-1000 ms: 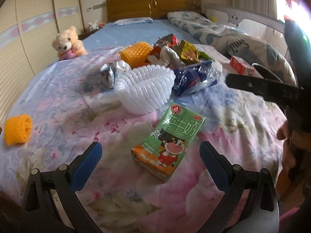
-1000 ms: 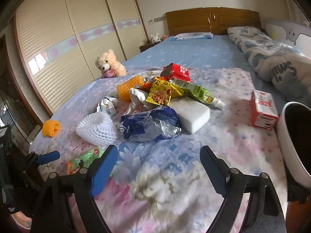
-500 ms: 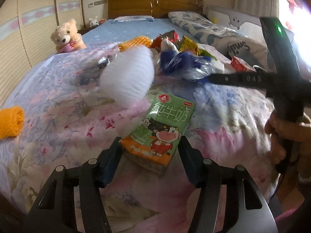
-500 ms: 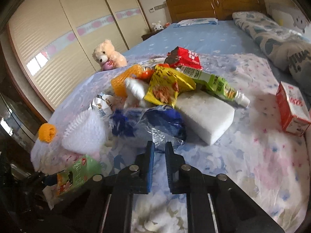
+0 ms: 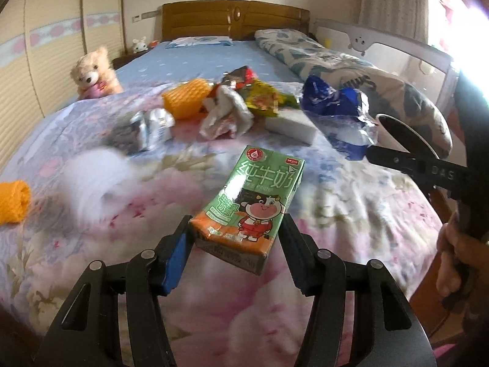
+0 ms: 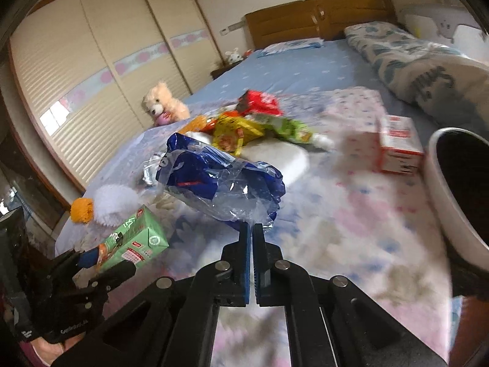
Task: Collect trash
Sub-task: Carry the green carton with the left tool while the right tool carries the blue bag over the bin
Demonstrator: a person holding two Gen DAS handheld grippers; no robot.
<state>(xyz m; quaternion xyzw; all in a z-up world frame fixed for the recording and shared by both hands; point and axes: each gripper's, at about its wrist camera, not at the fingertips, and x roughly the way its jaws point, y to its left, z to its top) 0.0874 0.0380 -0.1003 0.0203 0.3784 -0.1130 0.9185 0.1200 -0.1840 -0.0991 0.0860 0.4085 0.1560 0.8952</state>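
My left gripper [image 5: 237, 232] is shut on a green and orange milk carton [image 5: 255, 197], lifted a little off the flowered bedspread; the carton [image 6: 134, 241] also shows at the lower left of the right wrist view. My right gripper [image 6: 252, 229] is shut on the edge of a blue and clear plastic bag [image 6: 220, 180], which hangs above the bed; that bag [image 5: 339, 116] appears at the right in the left wrist view. A black bin with a white rim [image 6: 458, 192] stands at the bed's right side.
Loose trash lies mid-bed: white foam net [image 5: 94, 180], orange foam nets [image 5: 186, 98] [image 5: 12, 202], crumpled foil [image 5: 149, 128], a white block [image 5: 290, 125], yellow and red wrappers [image 6: 241, 128], a red and white box [image 6: 397, 143]. A teddy bear [image 5: 91, 73] sits at the left. A hand [image 5: 455, 257] holds the right tool.
Both grippers have shut: the left on the milk carton, the right on the blue bag. Both items have come up off the bed, and the white foam net has rolled left.
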